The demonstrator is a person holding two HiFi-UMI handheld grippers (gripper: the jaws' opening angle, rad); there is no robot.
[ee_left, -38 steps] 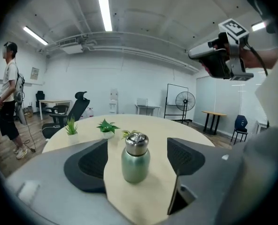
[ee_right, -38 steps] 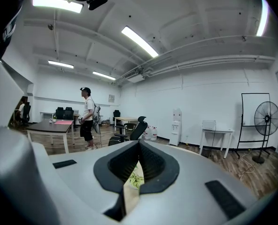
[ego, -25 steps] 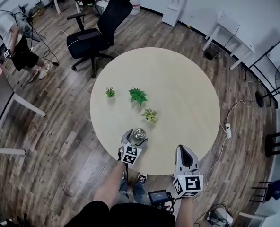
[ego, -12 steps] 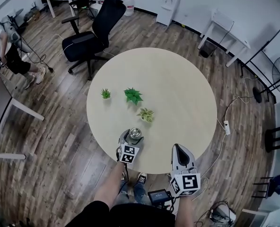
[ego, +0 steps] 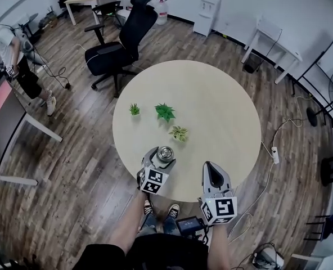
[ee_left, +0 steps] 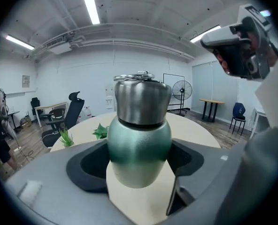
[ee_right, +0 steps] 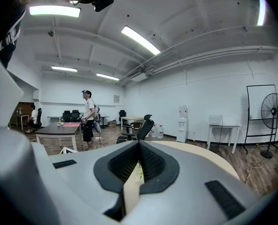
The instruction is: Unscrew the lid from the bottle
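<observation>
At the near edge of the desk [ego: 211, 106], to the right, the right tool [ee_right: 138, 157] is held with its jaws closed together, and nothing is seen between them. Just left of it and slightly farther, the left tool [ego: 160, 162] is set round the bottle [ee_left: 139, 149]. Its jaws stand wide on either side of the green body and close to it, but no firm clamp can be made out. The bottle stands upright on the desk near the near edge, and the steel lid [ee_left: 142, 100] is seated on its neck, with a thin ring lying on top. The bottle is judged to be stiff metal that will not give under pressure. Its weight cannot be told, since the contents are hidden. The painted body looks finely textured and should offer fair grip. The polished lid is likely to be slippery. The body would best be taken at its widest part, low down, so that it is kept from spinning. The lid would best be taken across its straight side wall rather than by the ring. Farther off, three small plants [ego: 165, 112] are seen near the desk's middle, and a chair [ego: 121, 44] stands beyond the far left edge.
</observation>
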